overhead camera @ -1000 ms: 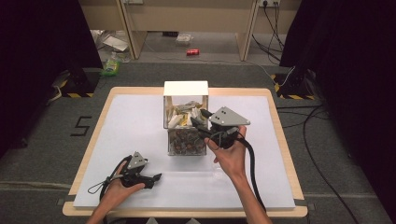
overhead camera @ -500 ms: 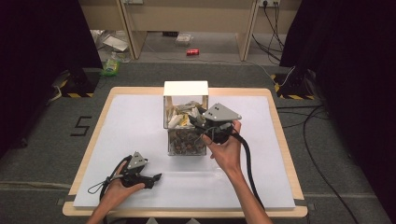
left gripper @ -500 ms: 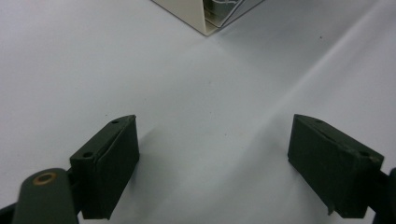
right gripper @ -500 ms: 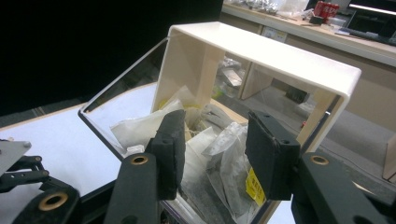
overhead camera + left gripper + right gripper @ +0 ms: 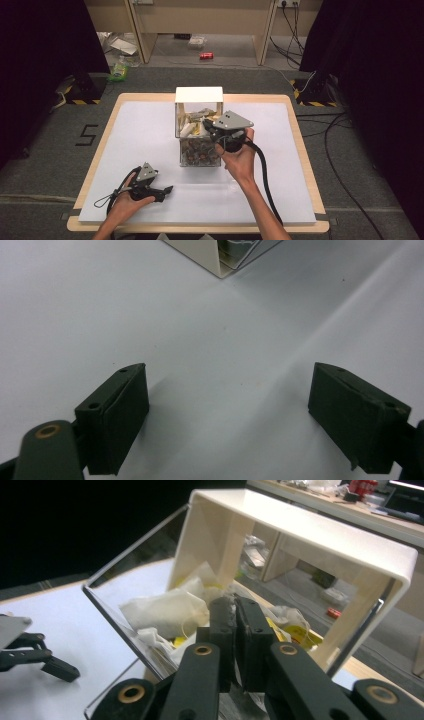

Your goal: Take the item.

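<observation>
The right gripper reaches into the open top box of a small clear stack at the middle of the table, and its jaws have just been closing; in the right gripper view they now stand pressed together with no gap between them, their tips down among the tea bags. Whether a bit of paper or string is pinched between them I cannot tell, since the tips hide it.

The tea bags lie loose in a heap inside that upper box, white paper pouches with thin strings and yellow tags (a few tags peek out to the right of the jaws). The lower box holds darker pieces that are too small to name.

These bags look very light, soft and limp, so one should fold and dangle when lifted. The paper probably tears easily, and the strings may tangle and drag a neighbour along. The best hold is likely the gathered top edge of one pouch, or its tag, with a gentle pinch rather than a deep dig.

The left gripper rests near the table's front edge, jaws wide apart over bare white surface, holding nothing.
</observation>
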Demonstrator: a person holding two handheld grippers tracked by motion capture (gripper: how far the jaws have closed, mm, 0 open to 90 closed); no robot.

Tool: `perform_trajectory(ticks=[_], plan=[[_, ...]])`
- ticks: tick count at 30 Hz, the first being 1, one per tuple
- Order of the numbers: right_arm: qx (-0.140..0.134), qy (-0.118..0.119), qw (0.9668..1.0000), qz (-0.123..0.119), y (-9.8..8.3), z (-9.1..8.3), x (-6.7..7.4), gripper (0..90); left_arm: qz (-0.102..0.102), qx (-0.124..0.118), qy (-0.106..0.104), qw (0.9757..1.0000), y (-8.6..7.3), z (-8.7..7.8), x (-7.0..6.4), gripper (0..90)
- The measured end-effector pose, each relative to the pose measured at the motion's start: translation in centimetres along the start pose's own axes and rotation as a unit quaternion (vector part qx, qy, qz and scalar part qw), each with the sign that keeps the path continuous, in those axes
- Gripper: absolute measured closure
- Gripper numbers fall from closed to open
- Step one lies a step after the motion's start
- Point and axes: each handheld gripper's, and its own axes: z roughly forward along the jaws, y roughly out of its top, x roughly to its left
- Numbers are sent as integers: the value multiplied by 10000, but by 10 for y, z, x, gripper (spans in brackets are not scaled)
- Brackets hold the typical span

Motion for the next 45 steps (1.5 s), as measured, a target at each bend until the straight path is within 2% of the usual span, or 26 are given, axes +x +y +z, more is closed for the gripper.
perform_trajectory(ticks=[4,11,13,19,30,45], plan=[[-44,-5,10000,-45,2,-3,0,891,-2,-1,0,10000,0,0,0,155],[-234,100,9997,40,6,-10,-1,891,1,2,-3,10000,0,0,0,155],[-379,110,9992,44,9,-16,0,891,-3,-2,-1,10000,0,0,0,155],[-539,195,9983,55,16,-26,4,891,-1,6,-1,10000,0,0,0,155],[-642,356,9973,91,21,-40,4,891,-1,6,-3,10000,0,0,0,155],[-862,329,9957,33,20,-75,6,890,-8,7,-4,10000,0,0,0,155]])
